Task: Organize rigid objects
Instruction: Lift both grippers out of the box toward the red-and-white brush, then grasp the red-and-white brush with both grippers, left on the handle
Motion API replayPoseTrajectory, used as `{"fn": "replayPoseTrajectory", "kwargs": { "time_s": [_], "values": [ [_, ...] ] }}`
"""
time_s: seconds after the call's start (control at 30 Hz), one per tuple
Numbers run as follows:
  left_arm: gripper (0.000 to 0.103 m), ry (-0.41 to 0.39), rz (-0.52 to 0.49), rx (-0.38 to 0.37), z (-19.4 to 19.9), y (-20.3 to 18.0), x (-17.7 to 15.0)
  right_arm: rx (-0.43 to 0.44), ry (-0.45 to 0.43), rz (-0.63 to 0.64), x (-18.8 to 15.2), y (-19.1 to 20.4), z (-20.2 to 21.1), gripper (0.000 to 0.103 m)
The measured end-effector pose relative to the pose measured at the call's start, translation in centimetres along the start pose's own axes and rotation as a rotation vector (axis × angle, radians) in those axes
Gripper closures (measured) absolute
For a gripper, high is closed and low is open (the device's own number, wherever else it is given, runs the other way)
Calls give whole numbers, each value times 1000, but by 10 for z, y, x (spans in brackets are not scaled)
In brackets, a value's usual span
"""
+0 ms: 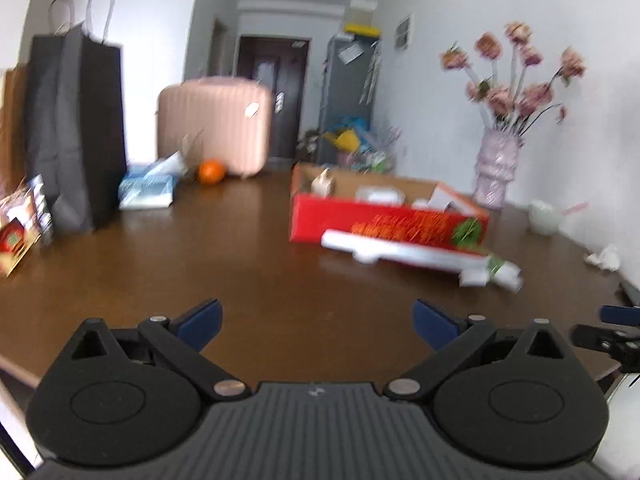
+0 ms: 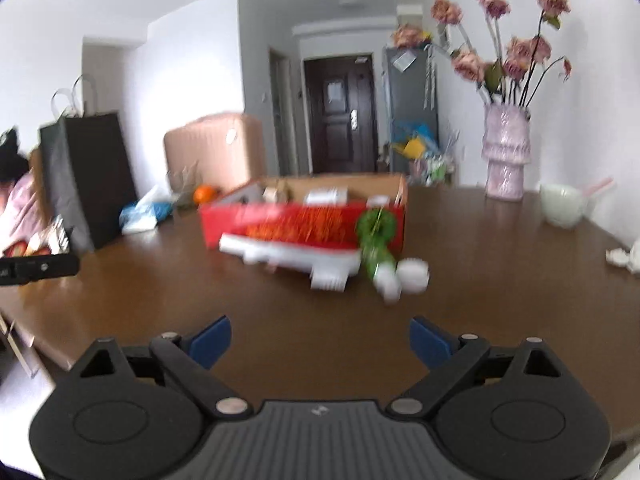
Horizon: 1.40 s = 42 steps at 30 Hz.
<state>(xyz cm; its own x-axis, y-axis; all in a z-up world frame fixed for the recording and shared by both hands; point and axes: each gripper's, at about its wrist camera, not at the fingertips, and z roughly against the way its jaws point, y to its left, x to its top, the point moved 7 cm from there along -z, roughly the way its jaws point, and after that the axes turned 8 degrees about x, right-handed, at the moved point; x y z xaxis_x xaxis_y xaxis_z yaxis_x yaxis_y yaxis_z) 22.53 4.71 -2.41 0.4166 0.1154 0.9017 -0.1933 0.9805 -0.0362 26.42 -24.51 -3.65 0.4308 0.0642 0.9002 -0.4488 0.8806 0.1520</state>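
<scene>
A red cardboard box (image 1: 384, 224) (image 2: 304, 222) sits on the brown table (image 1: 224, 264) (image 2: 500, 272), its front flap folded down flat. Several small white and tan items lie inside it, blurred. My left gripper (image 1: 318, 322) is open and empty, low over the near table, well short of the box. My right gripper (image 2: 320, 340) is open and empty, also short of the box. The right gripper's tip shows at the far right of the left wrist view (image 1: 616, 332). The left gripper's tip shows at the far left of the right wrist view (image 2: 40, 268).
A black paper bag (image 1: 76, 132) (image 2: 88, 176), a blue tissue pack (image 1: 146, 192) and an orange (image 1: 211, 171) stand at the back left. A pink vase with flowers (image 1: 498, 164) (image 2: 506, 152) and a white bowl (image 2: 562, 204) stand at the right. A pink suitcase (image 1: 216, 124) stands behind the table.
</scene>
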Motion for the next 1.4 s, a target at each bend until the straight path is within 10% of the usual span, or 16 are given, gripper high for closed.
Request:
{"fn": "replayPoseTrajectory", "kwargs": {
  "time_s": [0.6,0.83,1.07,1.23,1.4],
  "values": [
    [1,90,10,-59,-84,-27,31,31,24,-172,6,-26,-42,15],
    [28,143,58,-74,-173,-35,64,55,18,-286,37,-43,-104,32],
    [34,254,165,-150,-256,-38,72,33,7,-466,50,-75,-160,37],
    [69,310,212,-201,-280,-36,63,60,18,-522,46,-79,-178,47],
    [71,290,229,-220,-277,-35,63,47,17,-502,47,-81,-184,52]
  ]
}}
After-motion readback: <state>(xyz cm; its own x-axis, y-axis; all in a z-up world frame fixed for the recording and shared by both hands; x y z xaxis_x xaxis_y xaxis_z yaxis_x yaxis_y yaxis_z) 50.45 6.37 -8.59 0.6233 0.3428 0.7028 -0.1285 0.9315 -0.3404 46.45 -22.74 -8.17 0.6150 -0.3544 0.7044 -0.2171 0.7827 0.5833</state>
